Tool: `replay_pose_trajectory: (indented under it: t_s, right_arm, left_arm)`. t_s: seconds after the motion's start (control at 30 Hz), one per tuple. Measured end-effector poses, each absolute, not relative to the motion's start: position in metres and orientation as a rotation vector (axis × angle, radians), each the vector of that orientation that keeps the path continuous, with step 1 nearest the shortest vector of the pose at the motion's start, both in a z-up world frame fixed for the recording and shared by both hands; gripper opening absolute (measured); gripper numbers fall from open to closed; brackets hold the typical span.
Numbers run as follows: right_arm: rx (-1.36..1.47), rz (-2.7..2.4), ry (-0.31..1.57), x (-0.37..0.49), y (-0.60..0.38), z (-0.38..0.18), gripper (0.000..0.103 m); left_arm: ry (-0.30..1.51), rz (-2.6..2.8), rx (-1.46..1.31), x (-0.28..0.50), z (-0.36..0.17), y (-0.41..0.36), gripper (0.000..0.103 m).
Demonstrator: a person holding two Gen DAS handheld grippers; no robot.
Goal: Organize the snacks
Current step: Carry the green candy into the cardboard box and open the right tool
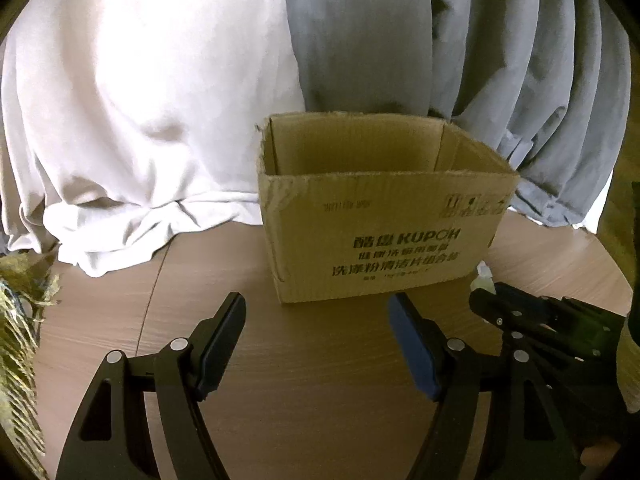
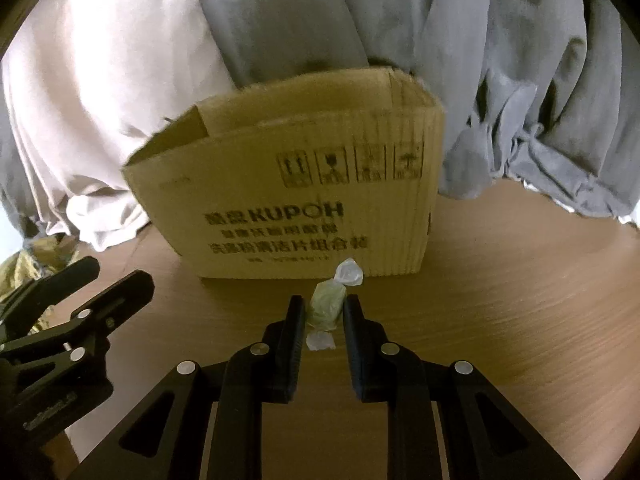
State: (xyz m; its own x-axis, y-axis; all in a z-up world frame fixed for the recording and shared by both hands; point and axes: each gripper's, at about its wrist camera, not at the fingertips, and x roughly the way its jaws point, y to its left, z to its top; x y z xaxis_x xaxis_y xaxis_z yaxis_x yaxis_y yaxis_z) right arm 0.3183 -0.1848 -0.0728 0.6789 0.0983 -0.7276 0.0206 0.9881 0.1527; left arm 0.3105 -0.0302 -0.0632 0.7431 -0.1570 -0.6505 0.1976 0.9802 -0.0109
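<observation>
A brown cardboard box point(image 1: 384, 236) with black print and an open top stands on the round wooden table point(image 1: 320, 380); the same box point(image 2: 304, 200) fills the middle of the right wrist view. My right gripper point(image 2: 323, 316) is shut on a small candy point(image 2: 329, 306) in a pale green wrapper with clear twisted ends, held just in front of the box's lower edge. My left gripper point(image 1: 318, 332) stands open in front of the box with nothing between its fingers. The right gripper's body point(image 1: 532, 320) shows at the right of the left wrist view.
White cloth point(image 1: 140, 120) and grey cloth point(image 1: 480, 60) hang in folds behind the box. A yellowish fringed fabric point(image 1: 20, 340) lies at the table's left edge. The left gripper's body point(image 2: 52, 320) shows at the left of the right wrist view.
</observation>
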Motion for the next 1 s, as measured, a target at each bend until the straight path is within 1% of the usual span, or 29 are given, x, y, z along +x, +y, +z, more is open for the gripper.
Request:
replay_pose_trajectory:
  t_s: [0.53, 1.0]
  right_arm:
    - [0.155, 0.088, 0.658, 0.289, -0.183, -0.008, 0.021]
    - [0.119, 0.107, 0.523, 0.305, -0.183, 0.037, 0.021]
  left_arm:
    - [0.561, -0.170, 0.046, 0.282, -0.004, -0.022, 0.073]
    - [0.455, -0.167, 0.078, 0.297, 0.036, -0.022, 0.074]
